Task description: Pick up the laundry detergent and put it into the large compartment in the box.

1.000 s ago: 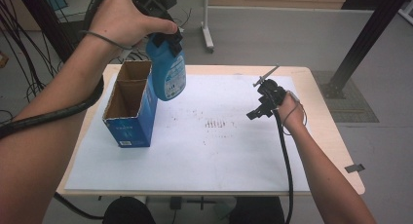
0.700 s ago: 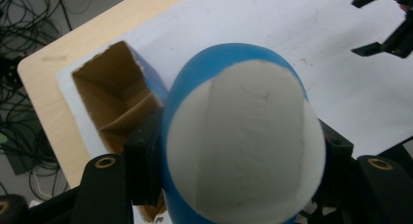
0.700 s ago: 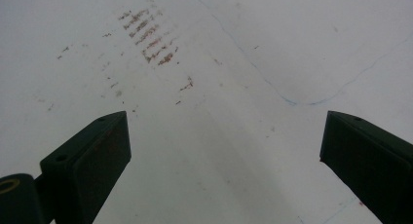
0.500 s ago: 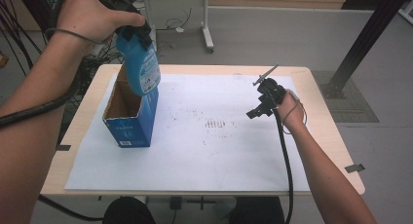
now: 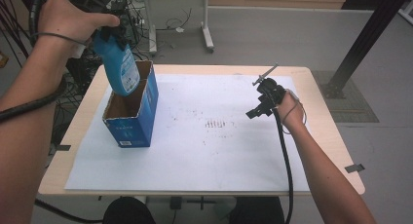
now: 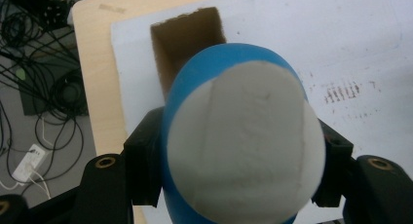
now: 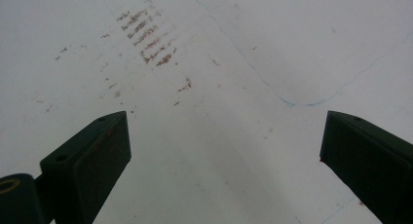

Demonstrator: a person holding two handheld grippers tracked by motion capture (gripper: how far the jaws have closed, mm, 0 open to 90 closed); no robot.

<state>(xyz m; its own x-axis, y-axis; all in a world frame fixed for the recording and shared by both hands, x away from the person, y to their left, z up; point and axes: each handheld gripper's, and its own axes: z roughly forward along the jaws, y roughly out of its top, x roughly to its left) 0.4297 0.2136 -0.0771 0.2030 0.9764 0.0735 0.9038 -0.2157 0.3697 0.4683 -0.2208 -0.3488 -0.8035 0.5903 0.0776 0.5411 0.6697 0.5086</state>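
On the left, the left gripper [image 5: 113,33] squeezes a blue bottle [image 5: 119,65] tight. A moment ago the bottle hung beside the blue box [image 5: 132,118]. Now it has moved over the open top, and its bottom end dips just inside. It looks like the bottle is going into the box. On the right, the right gripper [image 5: 259,107] has stayed put over the white paper [image 5: 204,151], jaws wide apart, holding nothing.

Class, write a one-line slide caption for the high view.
Left gripper lowers a blue bottle into an open blue box; right gripper rests open.
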